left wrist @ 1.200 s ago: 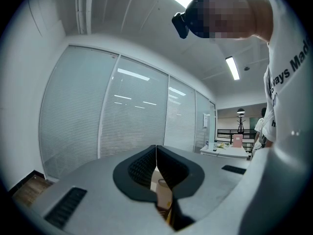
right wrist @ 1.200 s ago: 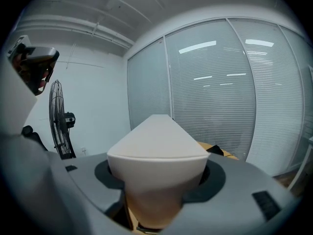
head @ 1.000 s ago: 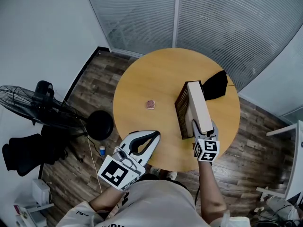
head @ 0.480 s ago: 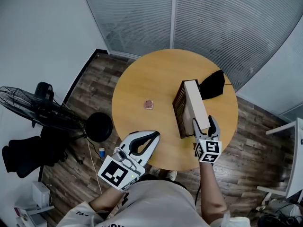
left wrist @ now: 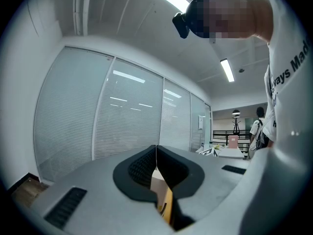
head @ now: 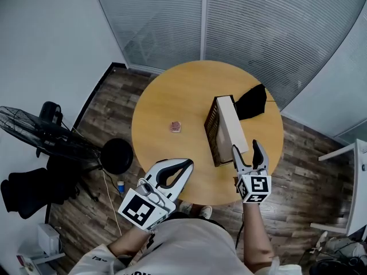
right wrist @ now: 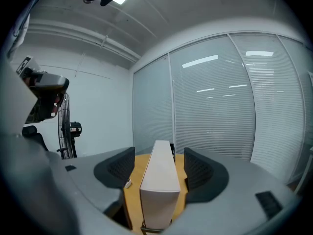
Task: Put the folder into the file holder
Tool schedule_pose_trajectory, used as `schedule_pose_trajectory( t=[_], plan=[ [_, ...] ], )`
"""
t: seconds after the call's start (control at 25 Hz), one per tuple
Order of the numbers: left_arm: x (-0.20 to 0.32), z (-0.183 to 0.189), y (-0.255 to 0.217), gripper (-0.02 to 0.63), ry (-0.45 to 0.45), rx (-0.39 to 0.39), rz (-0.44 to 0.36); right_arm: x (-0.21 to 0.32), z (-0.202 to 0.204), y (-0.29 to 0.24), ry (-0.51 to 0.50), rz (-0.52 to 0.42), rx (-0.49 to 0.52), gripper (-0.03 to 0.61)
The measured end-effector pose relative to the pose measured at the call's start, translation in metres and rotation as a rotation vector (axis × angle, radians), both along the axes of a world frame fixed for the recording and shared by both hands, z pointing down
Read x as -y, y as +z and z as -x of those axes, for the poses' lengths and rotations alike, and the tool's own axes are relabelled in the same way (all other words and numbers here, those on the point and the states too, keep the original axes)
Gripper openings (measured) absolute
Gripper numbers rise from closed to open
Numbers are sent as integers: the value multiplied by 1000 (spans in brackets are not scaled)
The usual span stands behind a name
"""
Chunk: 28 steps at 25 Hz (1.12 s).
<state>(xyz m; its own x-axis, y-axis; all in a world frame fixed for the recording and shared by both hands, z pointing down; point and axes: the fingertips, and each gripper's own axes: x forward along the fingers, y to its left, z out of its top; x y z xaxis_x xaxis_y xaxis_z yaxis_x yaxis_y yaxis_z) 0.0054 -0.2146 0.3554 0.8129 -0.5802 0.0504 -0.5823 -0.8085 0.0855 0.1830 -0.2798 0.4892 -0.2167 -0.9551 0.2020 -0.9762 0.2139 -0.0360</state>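
A beige folder (head: 230, 126) stands upright in the black mesh file holder (head: 211, 132) on the round wooden table (head: 172, 96). My right gripper (head: 245, 148) is just behind the folder's near end, open wide, its pads clear of it. In the right gripper view the folder (right wrist: 159, 185) rises straight ahead between the spread fingers (right wrist: 119, 168), with the holder's wire (right wrist: 172, 148) showing behind it. My left gripper (head: 188, 164) hangs over the table's near edge, shut and empty. In the left gripper view its tips (left wrist: 156, 149) meet and point toward the glass wall.
A black pouch (head: 252, 102) lies beyond the holder, and a small pinkish object (head: 175, 126) sits left of it. Off the table to the left are a floor fan (head: 40, 133), a round black stool (head: 116, 155) and a dark chair (head: 26, 191). Glass partitions (head: 258, 27) stand behind.
My right gripper has let go of the folder's near end, opened wider and drawn back toward the table's edge. The left gripper has stayed put.
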Motion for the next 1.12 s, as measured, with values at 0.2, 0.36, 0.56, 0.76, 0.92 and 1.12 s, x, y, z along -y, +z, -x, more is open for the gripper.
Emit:
schedule_pose_trajectory(
  t=[0.2, 0.36, 0.56, 0.76, 0.92, 1.12],
  plan=[
    [-7, -4, 0, 26, 6, 1, -4, -21, 5, -31, -28, -34, -9, 314],
    [-10, -13, -4, 26, 15, -10, -7, -38, 8, -56, -58, -54, -11, 307],
    [-14, -17, -6, 26, 25, -17, -13, -54, 12, -80, -92, -64, -22, 265],
    [-17, -21, -9, 26, 34, -21, -22, -70, 11, -97, -103, -69, -19, 208],
    [-22, -24, -12, 26, 39, -23, -25, -84, 14, -108, -124, -71, -30, 182],
    [-22, -27, -12, 26, 44, -26, -28, -96, 19, -123, -144, -86, -20, 153]
  ],
)
